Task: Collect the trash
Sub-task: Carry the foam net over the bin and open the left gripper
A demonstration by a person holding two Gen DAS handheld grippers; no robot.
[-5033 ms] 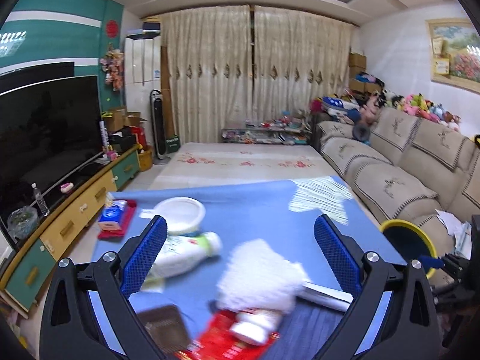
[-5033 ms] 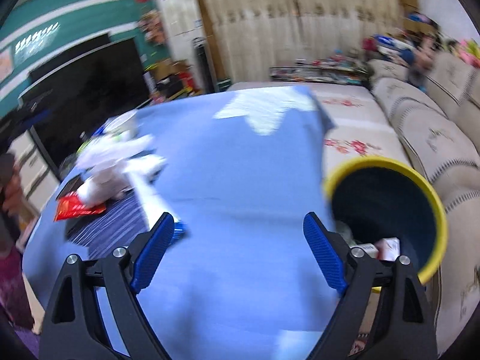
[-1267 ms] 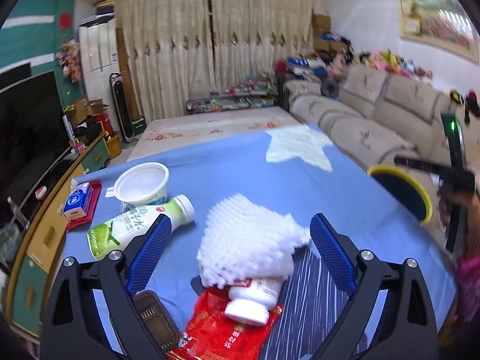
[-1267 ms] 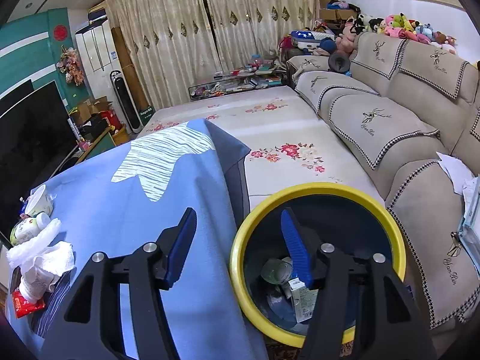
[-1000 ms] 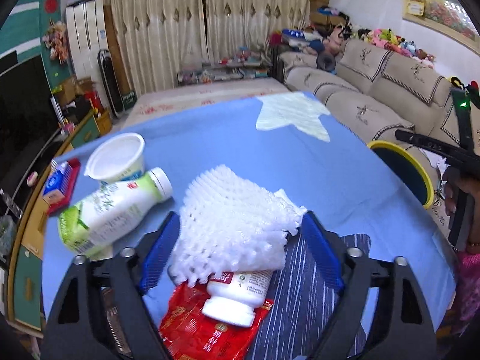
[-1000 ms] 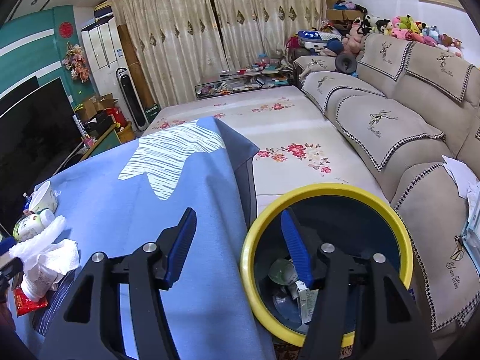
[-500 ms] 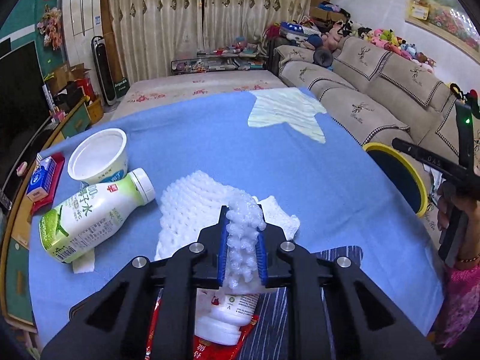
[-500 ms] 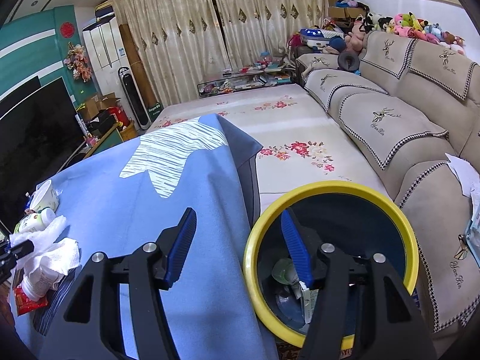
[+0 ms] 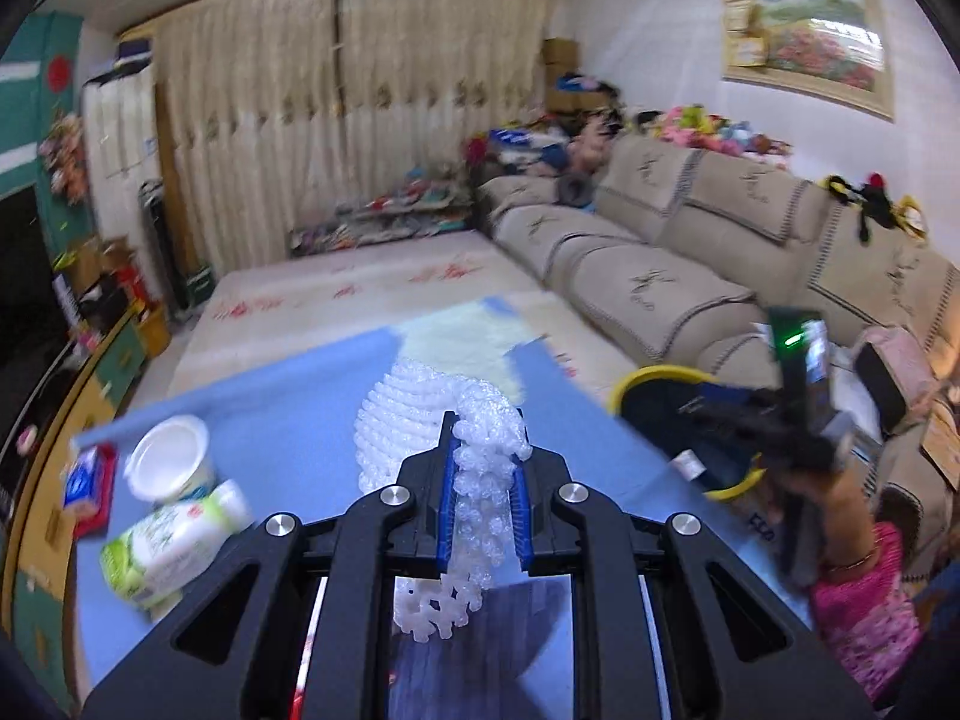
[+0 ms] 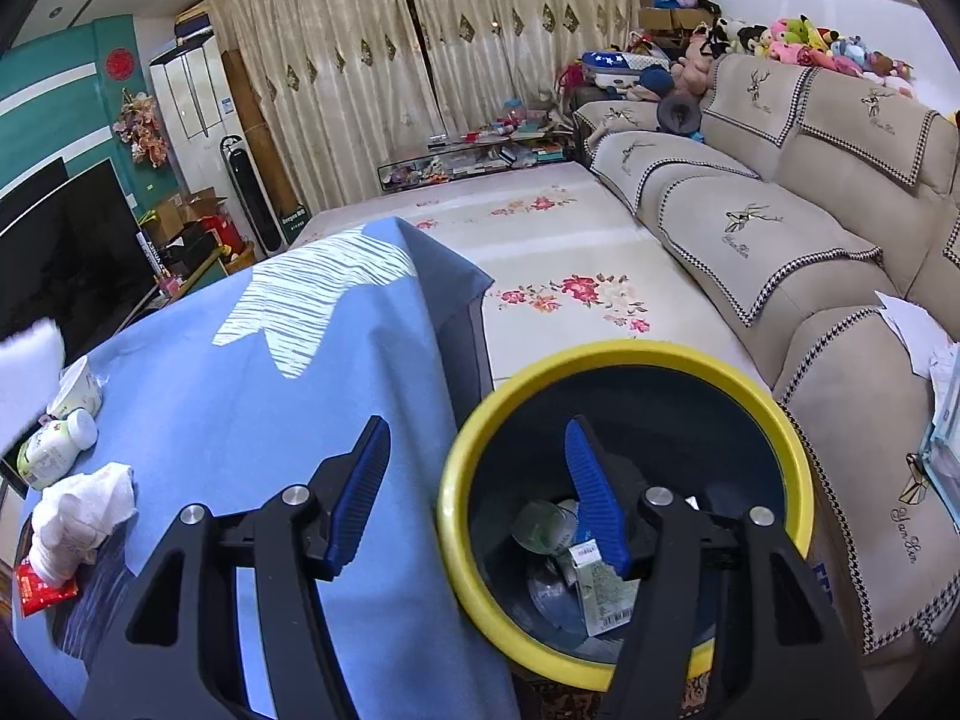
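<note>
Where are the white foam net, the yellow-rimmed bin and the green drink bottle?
white foam net [image 9: 480, 504], left wrist view, strip between the pads.
yellow-rimmed bin [image 10: 624, 354], right wrist view, far rim.
green drink bottle [image 9: 171, 546], left wrist view, label.

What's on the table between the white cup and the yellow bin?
In the right wrist view, only bare blue tablecloth with a white star print lies between the cup and the bin.

**Lighting and image quality in the two wrist views**

Even, diffuse indoor light; shadows soft. Left wrist view is motion-blurred throughout, the curtains [image 9: 336, 120] and sofa [image 9: 690, 252] smeared. Right wrist view is sharp. Both show strong fisheye curvature and dark vignetted corners; pale glare on the framed picture [image 9: 804, 42].
</note>
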